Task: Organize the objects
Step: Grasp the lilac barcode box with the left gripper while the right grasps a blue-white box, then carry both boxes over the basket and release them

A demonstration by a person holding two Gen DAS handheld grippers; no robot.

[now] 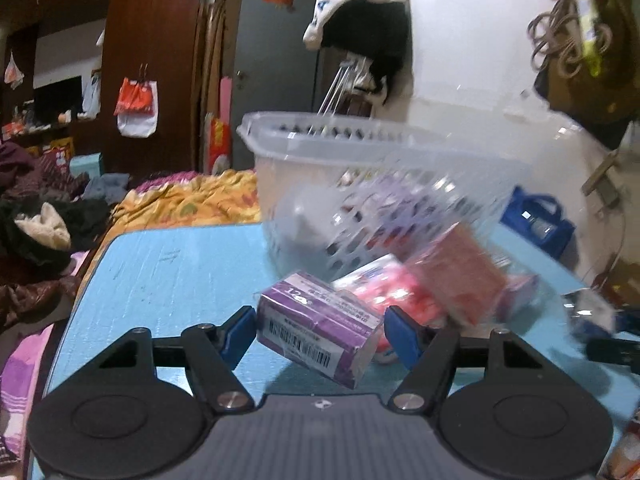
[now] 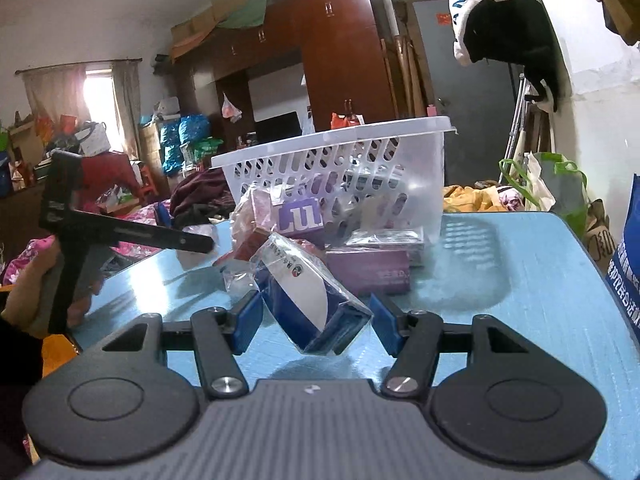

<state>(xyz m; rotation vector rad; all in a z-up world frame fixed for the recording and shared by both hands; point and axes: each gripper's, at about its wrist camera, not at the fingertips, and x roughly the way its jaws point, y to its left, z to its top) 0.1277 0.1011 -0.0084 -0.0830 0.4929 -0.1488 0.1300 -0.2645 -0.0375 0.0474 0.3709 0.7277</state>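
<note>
Left gripper [image 1: 320, 334]: pads clamp tilted purple barcode carton [image 1: 316, 334], lifted off blue table [image 1: 168, 272]. Right gripper [image 2: 316, 322]: pads against blue-white wrapped box [image 2: 316, 304]; whether gripped, unclear. Behind: blurred pink packets [image 1: 396, 288], purple boxes [image 2: 368, 272]. Farthest: white perforated basket [image 2: 340, 168], contents indistinct

A purple cardboard box [image 1: 318, 334] with a barcode label sits tilted on the blue table, beside pink packets [image 1: 394, 288] and a white perforated plastic basket [image 1: 360, 184]; nearby, a blue-and-white cellophane-wrapped box [image 2: 316, 308] tilts before purple cartons [image 2: 368, 270].
</note>
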